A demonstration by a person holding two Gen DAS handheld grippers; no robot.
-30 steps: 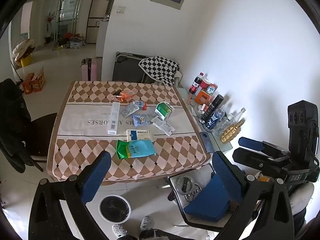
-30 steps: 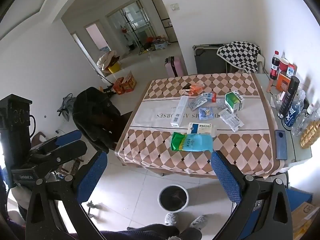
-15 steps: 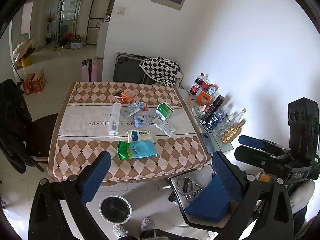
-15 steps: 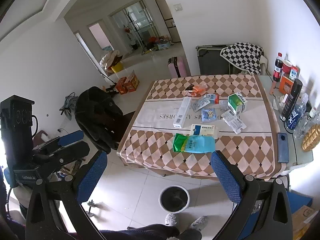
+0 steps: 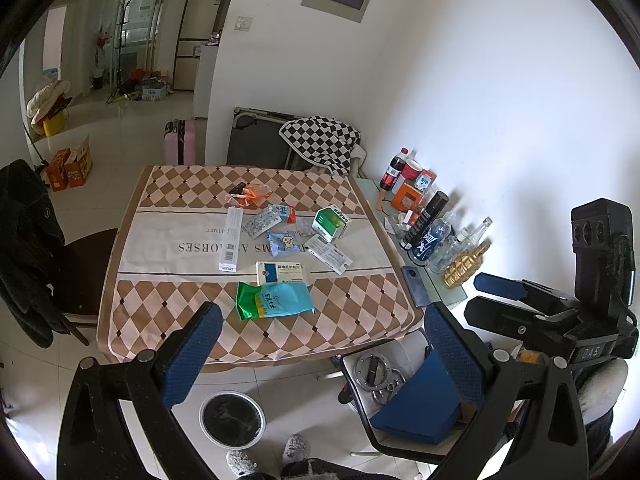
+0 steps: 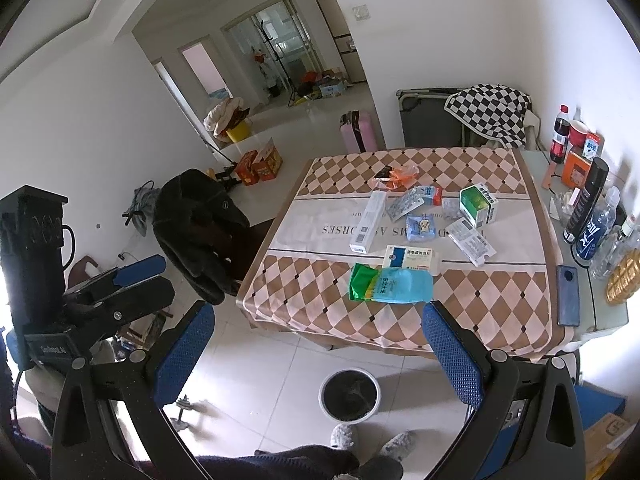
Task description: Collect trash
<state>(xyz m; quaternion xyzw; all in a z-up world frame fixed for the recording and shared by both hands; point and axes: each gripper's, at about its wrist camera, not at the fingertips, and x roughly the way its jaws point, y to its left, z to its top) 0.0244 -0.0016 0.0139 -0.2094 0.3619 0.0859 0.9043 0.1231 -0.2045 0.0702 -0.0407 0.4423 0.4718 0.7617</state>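
Trash lies on the checked table (image 5: 160,312): a green-and-blue pouch (image 5: 274,300) (image 6: 390,284) nearest me, a white medicine box (image 5: 282,272), a green box (image 5: 331,222), a long white box (image 5: 232,238), blister packs (image 5: 260,224) and an orange wrapper (image 5: 250,194). A round bin with a black liner (image 5: 232,418) (image 6: 351,394) stands on the floor in front of the table. My left gripper (image 5: 322,352) is open and empty, short of the table's near edge. My right gripper (image 6: 318,346) is open and empty too, above the floor by the bin.
A chair with a black jacket (image 6: 200,224) stands left of the table. To the right, a glass side table (image 5: 440,292) holds bottles (image 5: 432,232) and a phone (image 5: 414,286). A stool with a blue box (image 5: 416,404) is at lower right. A person's slippers (image 5: 296,448) are near the bin.
Both views shift only slightly. Nothing on the table has moved, and both grippers stay open and empty.
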